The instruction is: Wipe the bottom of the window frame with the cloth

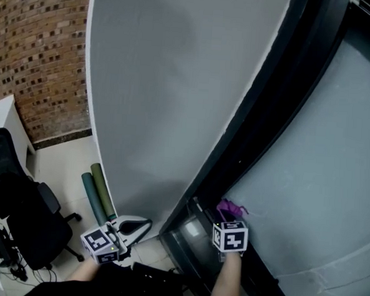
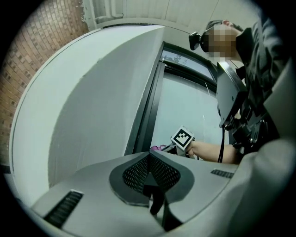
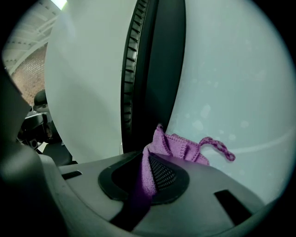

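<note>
A purple cloth (image 3: 181, 147) is clamped in my right gripper (image 3: 151, 161), and its loose corner and loop lie against the frosted glass (image 3: 231, 83). The dark window frame (image 3: 155, 69) rises just left of the cloth. From the head view, the right gripper (image 1: 228, 221) holds the cloth (image 1: 230, 209) low against the frame (image 1: 262, 118), where frame and glass meet. My left gripper (image 1: 144, 224) hangs lower left, off the frame, beside the grey wall panel (image 1: 170, 87). In its own view the left gripper (image 2: 149, 159) is shut with nothing in it, and the right gripper's marker cube (image 2: 182, 137) shows beyond.
A black office chair (image 1: 19, 209) stands at the lower left, with cables (image 1: 4, 247) on the floor beside it. Two rolled mats (image 1: 98, 196) lean at the foot of the grey panel. A brick wall (image 1: 35, 47) and a white desk (image 1: 5, 119) lie further left.
</note>
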Action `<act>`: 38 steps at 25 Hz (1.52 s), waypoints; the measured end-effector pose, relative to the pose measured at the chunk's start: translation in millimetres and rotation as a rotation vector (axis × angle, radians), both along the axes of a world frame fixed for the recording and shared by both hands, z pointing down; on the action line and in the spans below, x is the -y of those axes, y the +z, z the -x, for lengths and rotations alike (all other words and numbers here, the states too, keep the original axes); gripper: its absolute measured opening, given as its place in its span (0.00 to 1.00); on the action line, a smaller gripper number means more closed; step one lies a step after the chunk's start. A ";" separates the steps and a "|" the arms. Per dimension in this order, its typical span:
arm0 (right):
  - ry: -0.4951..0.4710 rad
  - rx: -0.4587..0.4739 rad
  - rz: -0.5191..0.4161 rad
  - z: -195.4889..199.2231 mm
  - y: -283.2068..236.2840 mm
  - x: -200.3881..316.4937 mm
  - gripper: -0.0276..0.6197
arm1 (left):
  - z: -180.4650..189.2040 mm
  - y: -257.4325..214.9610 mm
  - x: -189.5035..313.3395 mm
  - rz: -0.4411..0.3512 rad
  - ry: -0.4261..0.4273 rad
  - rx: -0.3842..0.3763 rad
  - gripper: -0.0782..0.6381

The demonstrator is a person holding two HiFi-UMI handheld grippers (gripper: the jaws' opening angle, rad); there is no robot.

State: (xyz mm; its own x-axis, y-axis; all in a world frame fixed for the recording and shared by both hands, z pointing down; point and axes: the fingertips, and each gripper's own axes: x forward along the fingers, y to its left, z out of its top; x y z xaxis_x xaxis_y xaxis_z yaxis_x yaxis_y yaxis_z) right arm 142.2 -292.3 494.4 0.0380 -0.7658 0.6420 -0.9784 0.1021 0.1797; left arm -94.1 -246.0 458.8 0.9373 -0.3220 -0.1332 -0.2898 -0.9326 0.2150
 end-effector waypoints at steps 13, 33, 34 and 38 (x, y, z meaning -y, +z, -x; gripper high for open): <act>-0.051 -0.086 0.002 11.8 5.9 17.9 0.13 | 29.6 14.8 -5.0 0.014 -0.106 0.030 0.10; -0.313 0.491 -0.136 90.0 -29.8 -49.2 0.13 | 21.3 8.5 -22.9 0.007 -0.051 0.054 0.10; -0.327 0.600 -0.185 93.5 -41.7 -56.0 0.13 | 17.8 5.7 -24.4 0.008 -0.032 0.055 0.10; -0.346 0.882 -0.363 83.9 -73.9 -90.0 0.13 | -3.3 -11.3 -35.5 0.008 0.056 0.007 0.10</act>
